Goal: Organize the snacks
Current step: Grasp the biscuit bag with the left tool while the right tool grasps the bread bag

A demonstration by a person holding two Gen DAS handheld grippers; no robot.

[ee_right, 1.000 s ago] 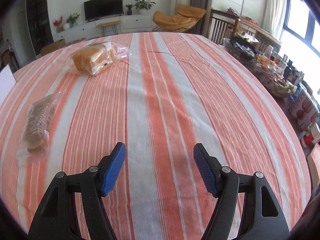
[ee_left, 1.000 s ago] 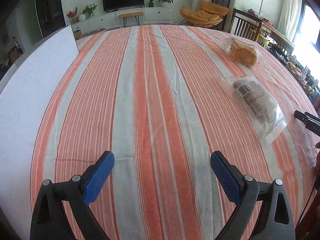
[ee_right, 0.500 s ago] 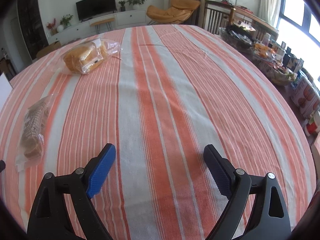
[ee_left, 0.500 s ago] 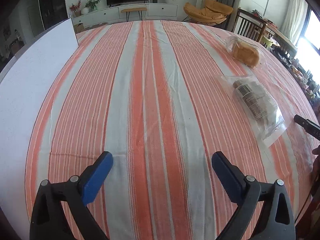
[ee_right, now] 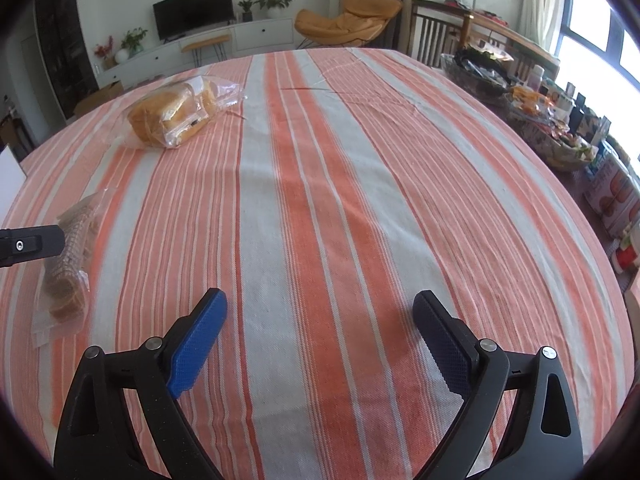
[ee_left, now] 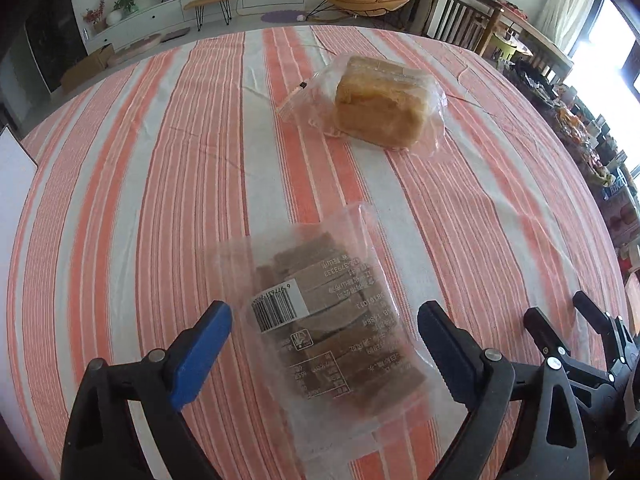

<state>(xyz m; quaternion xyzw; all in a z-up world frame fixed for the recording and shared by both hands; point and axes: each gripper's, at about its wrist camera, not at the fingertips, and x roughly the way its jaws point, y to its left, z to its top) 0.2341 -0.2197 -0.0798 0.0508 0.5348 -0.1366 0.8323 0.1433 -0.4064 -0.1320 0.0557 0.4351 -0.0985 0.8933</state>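
A clear bag of brown slices with a barcode label (ee_left: 332, 328) lies flat on the striped tablecloth (ee_left: 120, 200). My left gripper (ee_left: 324, 314) hangs over it, open, one blue pad on each side and neither touching the bag. Farther back sits a bagged yellow loaf (ee_left: 380, 108). My right gripper (ee_right: 320, 304) is over bare cloth, its jaws opening with nothing between them; it also shows at the right of the left wrist view (ee_left: 560, 312). In the right wrist view the loaf (ee_right: 172, 116) is at the back left and the brown bag (ee_right: 68, 264) at the left, beside a left gripper finger (ee_right: 32, 244).
A white board (ee_left: 12, 184) stands at the table's left edge. Baskets of packaged goods (ee_right: 480, 72) and boxes (ee_right: 612, 196) crowd the right side. Wooden chairs (ee_left: 460, 20) stand beyond the far right corner.
The left gripper has swept right across the table and now straddles the brown bag, which lay off to its right before. The right gripper's jaws have spread wider; that hand has stayed put.
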